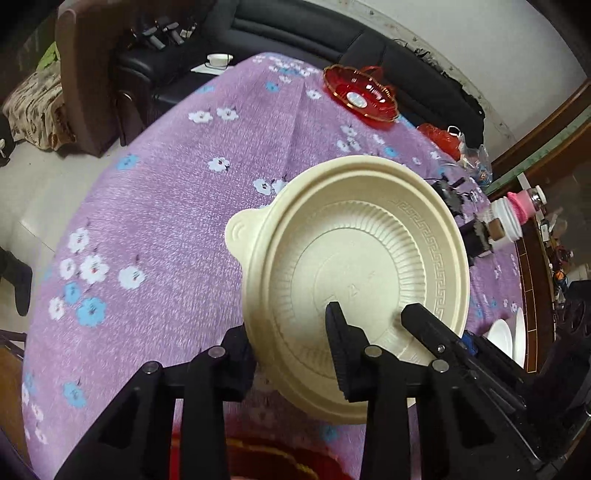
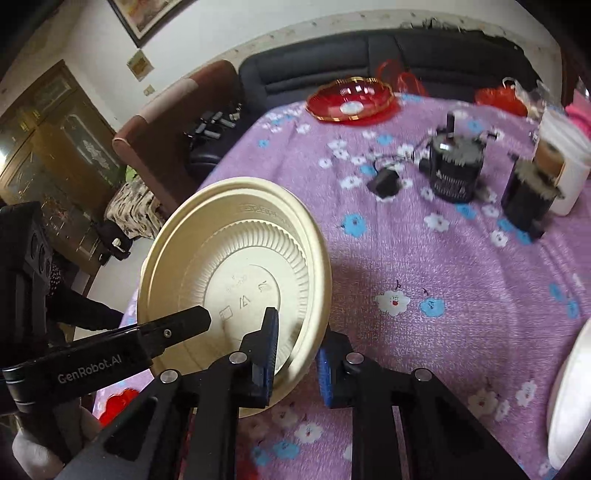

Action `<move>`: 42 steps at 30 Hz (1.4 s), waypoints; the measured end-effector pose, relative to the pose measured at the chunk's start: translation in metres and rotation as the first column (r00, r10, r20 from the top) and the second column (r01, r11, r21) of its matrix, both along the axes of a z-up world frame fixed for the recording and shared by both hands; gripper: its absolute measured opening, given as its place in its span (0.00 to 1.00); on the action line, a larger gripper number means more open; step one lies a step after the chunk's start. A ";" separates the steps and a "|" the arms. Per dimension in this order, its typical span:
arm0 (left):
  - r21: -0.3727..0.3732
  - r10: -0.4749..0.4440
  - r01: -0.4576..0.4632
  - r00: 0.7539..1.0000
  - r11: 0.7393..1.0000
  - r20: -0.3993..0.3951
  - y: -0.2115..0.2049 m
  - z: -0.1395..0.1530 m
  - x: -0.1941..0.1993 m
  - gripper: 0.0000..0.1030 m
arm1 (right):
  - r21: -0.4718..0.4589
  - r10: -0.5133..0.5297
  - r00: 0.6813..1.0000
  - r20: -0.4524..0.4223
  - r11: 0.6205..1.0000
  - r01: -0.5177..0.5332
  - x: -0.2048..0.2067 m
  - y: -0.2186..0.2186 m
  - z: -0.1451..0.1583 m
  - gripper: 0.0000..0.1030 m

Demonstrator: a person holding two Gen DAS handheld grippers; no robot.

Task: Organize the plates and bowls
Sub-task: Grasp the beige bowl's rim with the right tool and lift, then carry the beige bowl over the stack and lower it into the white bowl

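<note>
Both tongs, left [image 1: 291, 350] and right [image 2: 295, 350], clench a cream ribbed bowl [image 1: 354, 266].

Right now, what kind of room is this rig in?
Most likely a home living or dining room. A table under a purple floral tablecloth stands before a dark cushioned sofa, with a framed picture on the wall and a brown wooden glass-fronted cabinet beside it.
</note>
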State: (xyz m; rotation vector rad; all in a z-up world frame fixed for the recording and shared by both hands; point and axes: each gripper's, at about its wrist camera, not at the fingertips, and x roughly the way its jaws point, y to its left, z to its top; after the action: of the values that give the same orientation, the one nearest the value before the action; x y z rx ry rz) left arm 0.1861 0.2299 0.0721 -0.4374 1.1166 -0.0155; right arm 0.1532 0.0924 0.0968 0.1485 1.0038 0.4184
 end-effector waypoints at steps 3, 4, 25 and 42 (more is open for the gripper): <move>-0.004 0.008 -0.008 1.000 1.000 0.020 -0.002 0.010 -0.016 0.32 | -0.003 0.013 1.000 0.025 1.000 -0.012 -0.016 -0.001 0.011 0.20; -0.012 0.012 -0.012 1.000 1.000 0.027 -0.001 0.014 -0.024 0.32 | -0.002 0.017 0.999 0.029 1.000 -0.017 -0.021 -0.001 0.014 0.20; -0.099 0.098 -0.091 0.993 0.991 0.065 0.031 0.030 -0.161 0.33 | -0.011 0.151 0.986 0.065 0.988 -0.151 -0.136 0.034 0.033 0.20; -0.111 0.128 -0.126 0.992 0.986 0.010 0.041 -0.010 -0.202 0.33 | -0.037 0.189 0.982 -0.024 0.981 -0.190 -0.166 0.050 -0.011 0.21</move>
State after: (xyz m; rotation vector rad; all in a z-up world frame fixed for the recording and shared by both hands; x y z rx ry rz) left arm -0.0156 0.2709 0.0623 -0.6059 1.0728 0.0310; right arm -0.0123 0.1426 0.0862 0.0219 1.0493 0.5714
